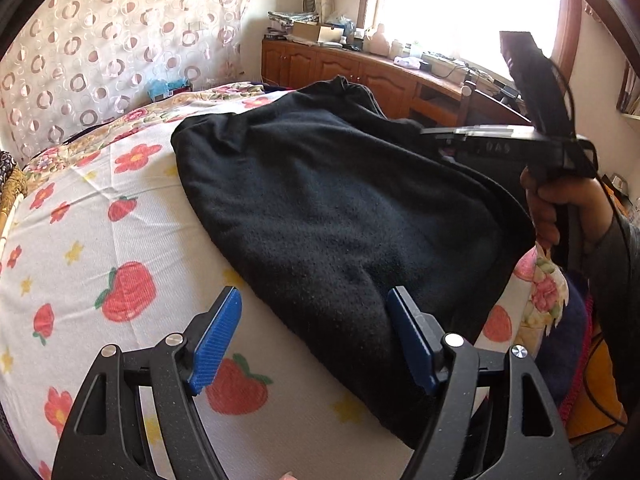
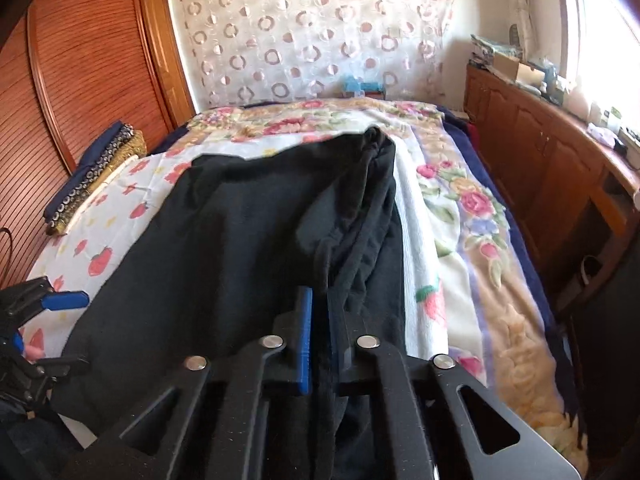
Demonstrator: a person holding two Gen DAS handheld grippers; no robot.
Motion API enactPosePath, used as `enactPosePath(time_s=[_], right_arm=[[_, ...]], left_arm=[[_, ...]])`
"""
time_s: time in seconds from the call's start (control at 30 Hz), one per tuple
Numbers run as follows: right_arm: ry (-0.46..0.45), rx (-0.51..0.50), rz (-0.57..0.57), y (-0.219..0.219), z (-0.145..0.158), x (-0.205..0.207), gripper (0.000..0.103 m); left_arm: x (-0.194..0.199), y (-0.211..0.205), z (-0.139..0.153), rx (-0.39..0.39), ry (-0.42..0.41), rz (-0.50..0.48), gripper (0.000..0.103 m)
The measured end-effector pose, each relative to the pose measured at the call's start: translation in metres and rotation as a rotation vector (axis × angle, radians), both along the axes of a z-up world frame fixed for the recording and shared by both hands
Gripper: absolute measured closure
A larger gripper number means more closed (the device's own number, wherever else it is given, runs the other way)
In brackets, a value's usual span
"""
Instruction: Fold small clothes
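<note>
A: The black garment (image 1: 328,216) is seen spread over the strawberry-print sheet (image 1: 100,240) on the bed, reaching toward the bed's near edge.

B: How are the jaws of the left gripper (image 1: 316,340) held?

A: They are held wide apart, released, just above the garment's near hem; nothing is pinched between them.

B: And the right gripper (image 2: 318,320)?

A: Its jaws are clenched on a bunched fold of the garment, which is drawn up from the bed there. A floral blanket (image 2: 480,240) is seen beside it, along the bed's edge nearest the wooden cabinets (image 2: 532,160).
</note>
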State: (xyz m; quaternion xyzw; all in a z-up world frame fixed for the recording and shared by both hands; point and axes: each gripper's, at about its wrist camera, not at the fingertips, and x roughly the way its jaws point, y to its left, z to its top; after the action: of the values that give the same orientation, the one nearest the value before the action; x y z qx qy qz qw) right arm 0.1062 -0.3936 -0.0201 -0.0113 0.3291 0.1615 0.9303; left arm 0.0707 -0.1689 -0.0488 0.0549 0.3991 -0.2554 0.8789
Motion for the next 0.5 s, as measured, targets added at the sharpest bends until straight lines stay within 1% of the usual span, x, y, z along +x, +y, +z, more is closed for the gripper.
enactPosePath(time_s=[0.1, 0.17, 0.23, 0.3, 0.37, 0.4, 0.47, 0.5], right_arm=[[-0.082, -0.008, -0.060, -0.010, 0.017, -0.012, 0.099], [-0.099, 0.002, -0.103, -0.024, 0.026, -0.015, 0.099], [-0.085, -0.005, -0.123, -0.031, 0.027, -0.012, 0.099], [-0.047, -0.023, -0.116, -0.033, 0.021, -0.008, 0.099], [-0.046, -0.052, -0.129, -0.031, 0.016, -0.011, 0.099], [-0.043, -0.059, -0.129, -0.030, 0.015, -0.014, 0.097], [-0.043, -0.063, -0.135, -0.029, 0.013, -0.023, 0.089], [-0.041, -0.058, -0.129, -0.028, 0.015, -0.026, 0.087]], left_arm=[[-0.004, 0.001, 0.003, -0.014, -0.008, 0.000, 0.027], [-0.006, 0.000, 0.007, -0.028, -0.021, -0.004, 0.027], [-0.008, 0.000, 0.009, -0.032, -0.030, -0.009, 0.027], [-0.009, -0.001, 0.008, -0.030, -0.029, -0.014, 0.027], [-0.009, -0.002, 0.006, -0.026, -0.021, -0.017, 0.027], [-0.009, -0.002, 0.004, -0.024, -0.016, -0.016, 0.027], [-0.008, -0.002, 0.001, -0.020, -0.005, -0.017, 0.027], [-0.007, -0.002, 0.000, -0.017, 0.000, -0.017, 0.027]])
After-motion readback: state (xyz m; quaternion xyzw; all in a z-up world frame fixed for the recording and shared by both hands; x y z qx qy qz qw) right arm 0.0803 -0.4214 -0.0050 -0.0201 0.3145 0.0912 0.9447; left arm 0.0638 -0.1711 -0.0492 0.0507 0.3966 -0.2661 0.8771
